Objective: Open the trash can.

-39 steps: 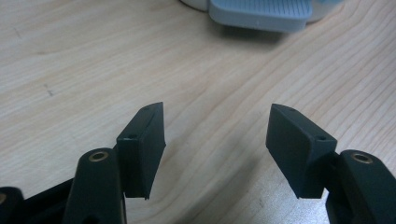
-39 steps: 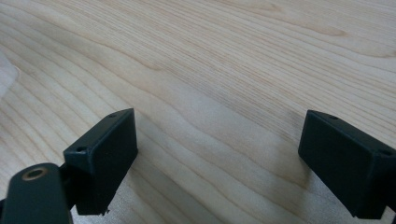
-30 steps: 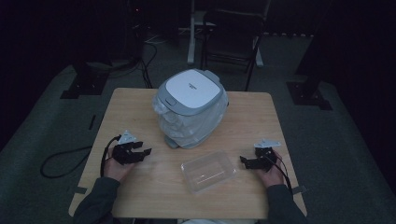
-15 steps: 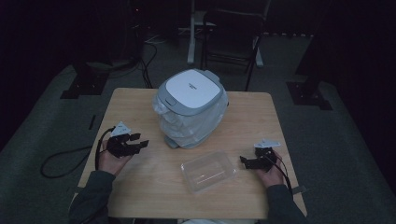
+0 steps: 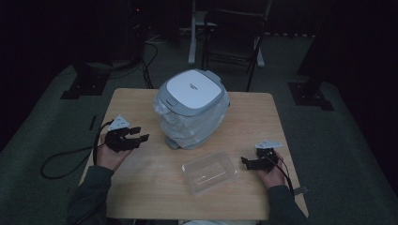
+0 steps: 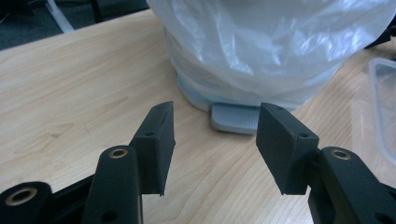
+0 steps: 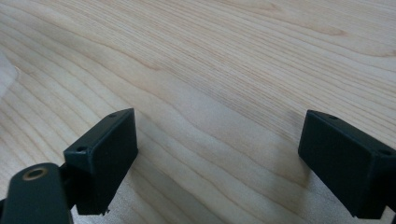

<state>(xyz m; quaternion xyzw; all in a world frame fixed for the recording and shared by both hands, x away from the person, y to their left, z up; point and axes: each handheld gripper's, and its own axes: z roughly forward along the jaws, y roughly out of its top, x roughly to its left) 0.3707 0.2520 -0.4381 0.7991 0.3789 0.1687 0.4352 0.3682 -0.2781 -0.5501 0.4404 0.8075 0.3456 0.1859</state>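
Observation:
A white and grey rice cooker [image 5: 192, 110], its body wrapped in a clear plastic bag, stands in the middle of the wooden table [image 5: 141, 187]. In the left gripper view the bagged cooker [image 6: 261, 42] is close ahead, with a grey tab [image 6: 233, 116] sticking out at its base. My left gripper [image 5: 141, 134] hovers left of the cooker, pointing at it, open [image 6: 215, 135] with nothing between its jaws. A clear plastic container [image 5: 210, 171] lies in front of the cooker. My right gripper [image 5: 246, 161] rests low just right of it, open [image 7: 215, 154] over bare wood.
The clear container's rim [image 6: 383, 107] lies at the right edge of the left gripper view. A black cable [image 5: 61, 161] trails off the table's left side. Chair legs [image 5: 234, 51] and dark stands [image 5: 84, 79] sit on the floor beyond the table.
My left hand has lifted off the table and now holds its gripper higher, still aimed at the cooker. The right hand, the cooker and the container have not moved.

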